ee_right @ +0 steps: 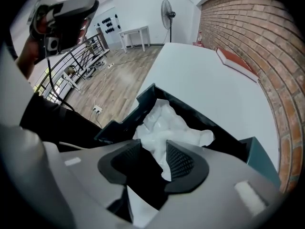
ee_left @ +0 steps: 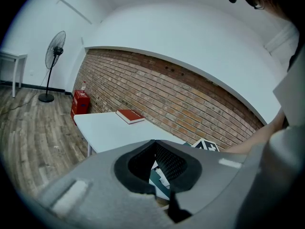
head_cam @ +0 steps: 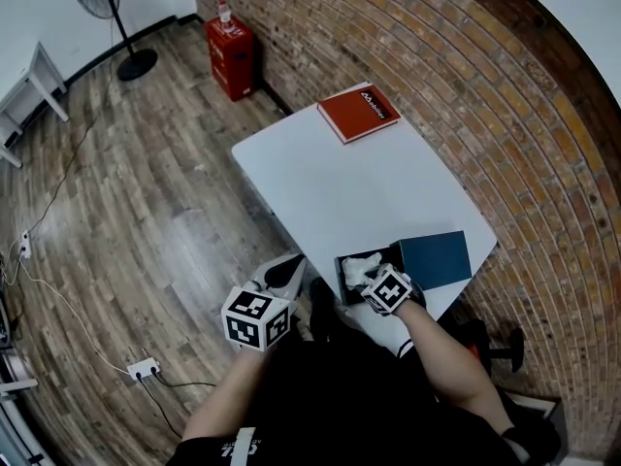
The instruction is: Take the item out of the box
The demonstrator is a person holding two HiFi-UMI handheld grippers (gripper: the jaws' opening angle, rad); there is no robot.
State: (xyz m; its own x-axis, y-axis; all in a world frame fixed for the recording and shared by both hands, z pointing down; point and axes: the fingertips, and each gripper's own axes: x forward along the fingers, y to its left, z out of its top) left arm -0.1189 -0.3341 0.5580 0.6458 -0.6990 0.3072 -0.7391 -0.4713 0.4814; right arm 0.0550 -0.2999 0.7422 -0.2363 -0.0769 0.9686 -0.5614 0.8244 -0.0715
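Note:
An open dark box (head_cam: 341,272) sits at the near edge of the white table (head_cam: 330,183), its teal lid (head_cam: 437,258) folded out to the right. A crumpled white wrapped item (head_cam: 361,266) lies inside it. My right gripper (head_cam: 372,280) reaches into the box. In the right gripper view the white item (ee_right: 167,123) runs between the parted jaws of that gripper (ee_right: 153,159), and a dark gap shows beside the left pad. My left gripper (head_cam: 283,272) hangs off the table's left edge, open and empty, pointing toward the box (ee_left: 159,178).
A red book (head_cam: 359,113) lies at the table's far end by the brick wall (head_cam: 466,76). On the wooden floor to the left stand a red cabinet (head_cam: 231,56) and a pedestal fan (head_cam: 112,8). The person's legs are below the table's near edge.

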